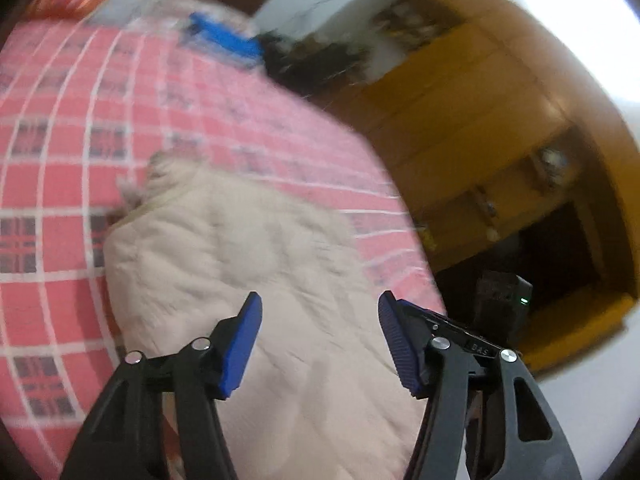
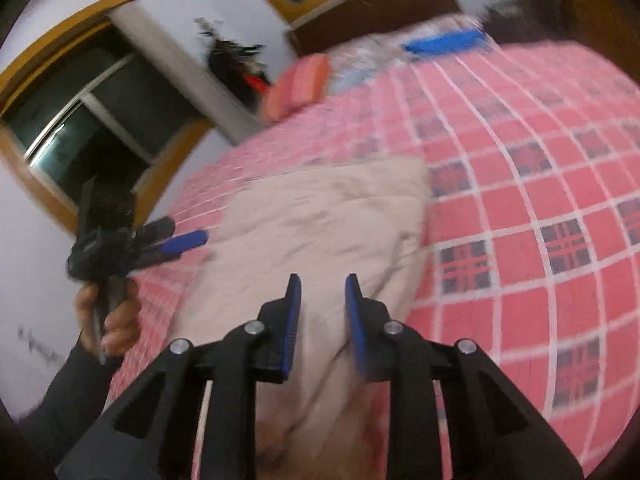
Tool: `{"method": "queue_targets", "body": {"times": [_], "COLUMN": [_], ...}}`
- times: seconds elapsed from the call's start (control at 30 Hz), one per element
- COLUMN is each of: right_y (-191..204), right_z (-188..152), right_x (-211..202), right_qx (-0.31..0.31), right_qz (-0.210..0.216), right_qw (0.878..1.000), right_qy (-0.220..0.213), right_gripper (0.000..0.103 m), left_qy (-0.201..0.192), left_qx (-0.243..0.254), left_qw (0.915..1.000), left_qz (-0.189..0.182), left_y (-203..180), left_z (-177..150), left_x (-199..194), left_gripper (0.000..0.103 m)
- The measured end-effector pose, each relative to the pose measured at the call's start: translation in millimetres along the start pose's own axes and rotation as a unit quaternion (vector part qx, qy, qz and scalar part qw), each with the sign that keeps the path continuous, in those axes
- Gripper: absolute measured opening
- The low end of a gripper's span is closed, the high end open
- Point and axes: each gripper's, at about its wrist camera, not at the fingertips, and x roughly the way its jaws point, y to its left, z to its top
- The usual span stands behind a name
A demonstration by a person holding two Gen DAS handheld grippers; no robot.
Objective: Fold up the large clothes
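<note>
A beige quilted coat point(image 1: 256, 264) lies folded on a bed with a pink checked cover point(image 1: 72, 120); a furry collar edge shows at its far end. My left gripper point(image 1: 320, 304) hovers open above the coat's near part, its blue pads wide apart with nothing between them. In the right wrist view the same coat point(image 2: 320, 216) lies flat. My right gripper point(image 2: 323, 284) stands open over its near edge, with a narrower gap. The left gripper point(image 2: 176, 240), held by a hand point(image 2: 112, 320), is at the coat's left side.
An orange striped pillow point(image 2: 298, 84) and a blue flat object point(image 2: 444, 43) lie at the head of the bed. Wooden shelves and a cabinet point(image 1: 480, 120) stand past the bed's right edge. A window point(image 2: 92, 120) and dark hanging clothes point(image 2: 236, 64) are on the wall.
</note>
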Motion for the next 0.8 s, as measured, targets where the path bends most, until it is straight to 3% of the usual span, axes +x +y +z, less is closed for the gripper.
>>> {"method": "queue_targets", "body": {"times": [0.1, 0.17, 0.23, 0.27, 0.33, 0.43, 0.5, 0.57, 0.63, 0.67, 0.7, 0.77, 0.8], "right_y": [21, 19, 8, 2, 3, 29, 46, 59, 48, 40, 34, 29, 27], "right_z": [-29, -49, -63, -67, -71, -65, -70, -76, -79, -83, -86, -86, -83], "right_x": [-21, -23, -5, 0, -6, -42, -55, -40, -6, 6, 12, 5, -1], "right_qx": [-0.03, -0.034, -0.03, -0.025, -0.02, -0.034, -0.049, -0.069, -0.077, -0.076, -0.072, -0.055, -0.047], "right_qz": [0.016, 0.008, -0.036, -0.045, -0.055, -0.041, -0.024, -0.031, -0.077, -0.099, -0.106, -0.082, -0.064], "right_qw": [0.999, 0.999, 0.998, 0.997, 0.997, 0.999, 0.998, 0.997, 0.994, 0.991, 0.99, 0.993, 0.995], "right_qy": [0.01, 0.021, 0.045, 0.054, 0.05, -0.007, -0.025, -0.004, 0.031, 0.047, 0.055, 0.057, 0.056], "right_gripper": [0.023, 0.023, 0.026, 0.032, 0.032, 0.032, 0.032, 0.031, 0.03, 0.019, 0.019, 0.022, 0.024], "left_qy": [0.021, 0.038, 0.056, 0.058, 0.048, 0.025, 0.023, 0.043, 0.056, 0.056, 0.051, 0.034, 0.024], "left_qx": [0.04, 0.042, 0.029, 0.023, 0.01, 0.016, 0.028, 0.035, 0.037, 0.033, 0.025, 0.026, 0.032], "left_qw": [0.9986, 0.9982, 0.998, 0.998, 0.9988, 0.9988, 0.9984, 0.9982, 0.9977, 0.9979, 0.9983, 0.9987, 0.9987], "left_qz": [-0.029, -0.02, 0.009, 0.008, 0.005, -0.039, -0.043, -0.024, -0.004, -0.002, -0.008, -0.029, -0.032], "left_y": [-26, -26, -9, -4, -1, -18, -27, -28, -25, -25, -28, -38, -40], "left_z": [-43, -63, -80, -84, -87, -93, -100, -107, -109, -112, -114, -113, -112], "left_x": [-11, -1, 17, 21, 18, -3, -7, 6, 22, 24, 18, 1, -6], "left_gripper": [0.062, 0.062, 0.061, 0.06, 0.06, 0.065, 0.069, 0.069, 0.069, 0.069, 0.069, 0.07, 0.077]}}
